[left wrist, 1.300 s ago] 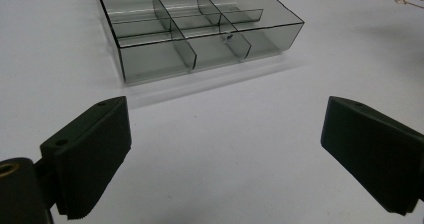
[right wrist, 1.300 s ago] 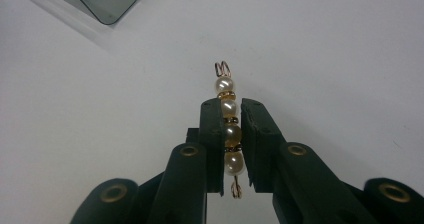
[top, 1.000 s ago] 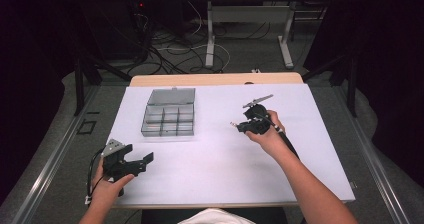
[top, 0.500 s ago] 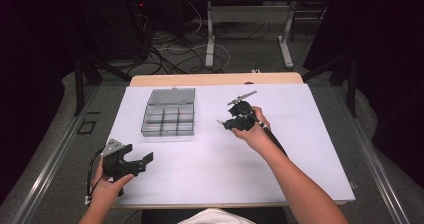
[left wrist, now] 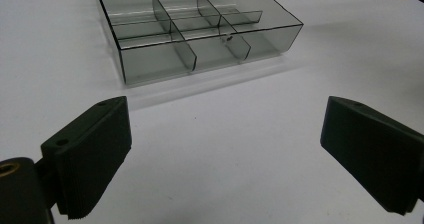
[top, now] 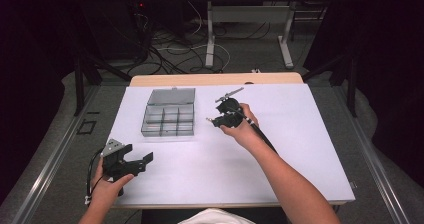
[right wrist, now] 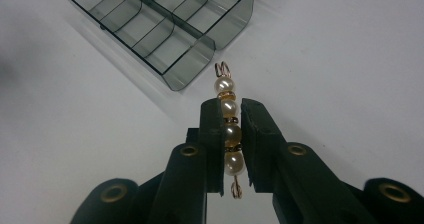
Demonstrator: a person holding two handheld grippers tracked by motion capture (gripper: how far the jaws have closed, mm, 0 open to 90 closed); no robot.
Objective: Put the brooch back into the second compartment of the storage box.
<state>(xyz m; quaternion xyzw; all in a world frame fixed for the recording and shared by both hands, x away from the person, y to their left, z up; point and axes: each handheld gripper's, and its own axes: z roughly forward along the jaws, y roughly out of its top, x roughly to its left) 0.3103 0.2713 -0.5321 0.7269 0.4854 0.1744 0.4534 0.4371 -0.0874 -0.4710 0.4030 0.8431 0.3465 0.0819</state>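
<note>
This looks like a lab or recording room, not a home. A desk (top: 300, 149) covered in plain white sheeting stands on grey floor under a fixed overhead camera. Dark curtains close both sides. Behind it, loose cables (top: 170, 49) sprawl across the floor beside the metal legs (top: 210, 39) of another desk.

Black tongs (top: 135, 160) with ribbed pads, brass-ringed screw holes, trailing black cables.
</note>
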